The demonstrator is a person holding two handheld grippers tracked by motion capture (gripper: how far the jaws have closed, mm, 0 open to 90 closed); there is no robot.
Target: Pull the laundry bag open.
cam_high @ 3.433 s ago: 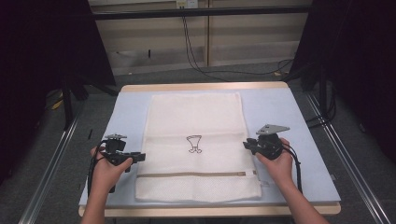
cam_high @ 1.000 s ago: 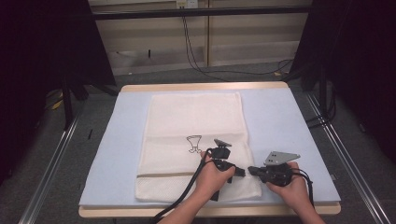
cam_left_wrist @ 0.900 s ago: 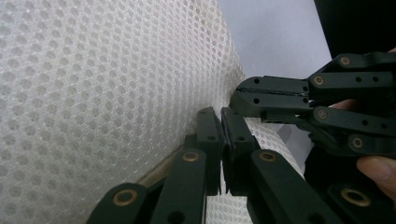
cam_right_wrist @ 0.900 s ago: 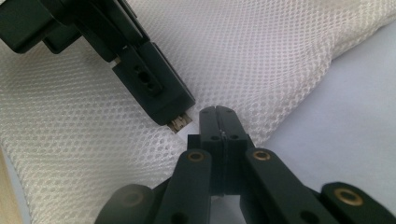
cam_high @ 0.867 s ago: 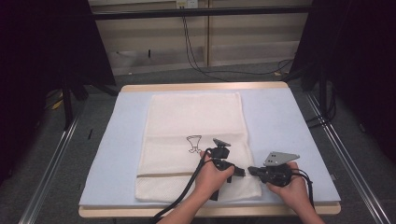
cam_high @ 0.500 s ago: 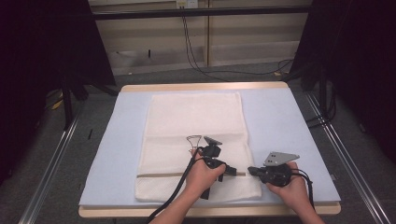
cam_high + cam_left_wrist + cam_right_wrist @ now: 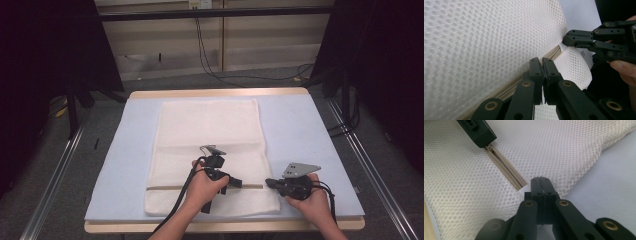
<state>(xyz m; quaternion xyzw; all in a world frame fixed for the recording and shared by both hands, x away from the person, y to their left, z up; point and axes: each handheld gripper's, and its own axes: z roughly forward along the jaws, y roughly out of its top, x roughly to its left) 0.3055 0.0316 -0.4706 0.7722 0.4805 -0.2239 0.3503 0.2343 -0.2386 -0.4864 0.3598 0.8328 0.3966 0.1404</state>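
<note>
A white mesh bag (image 7: 210, 125) lies flat on the pale blue mat (image 7: 310, 150), its beige zipper (image 7: 165, 187) running across near the front edge. My left gripper (image 7: 234, 181) rests on the zipper line, jaws shut on the zipper pull (image 7: 488, 146). In the left gripper view the closed jaws (image 7: 542, 65) sit right on the zipper band (image 7: 506, 88). My right gripper (image 7: 268, 183) is at the bag's right edge, shut on the mesh just past the zipper's end (image 7: 521, 185). It also appears in the left gripper view (image 7: 566, 41), pinching that corner.
The wooden table edge (image 7: 225, 226) runs just in front of the bag. Metal rails (image 7: 55, 175) flank the table. Cables (image 7: 210, 55) lie on the floor behind, and dark curtains stand at both sides.
My left gripper has slid left along the zipper, away from the right gripper, and the gap between them has widened. The right gripper has stayed put at the bag's right edge.
</note>
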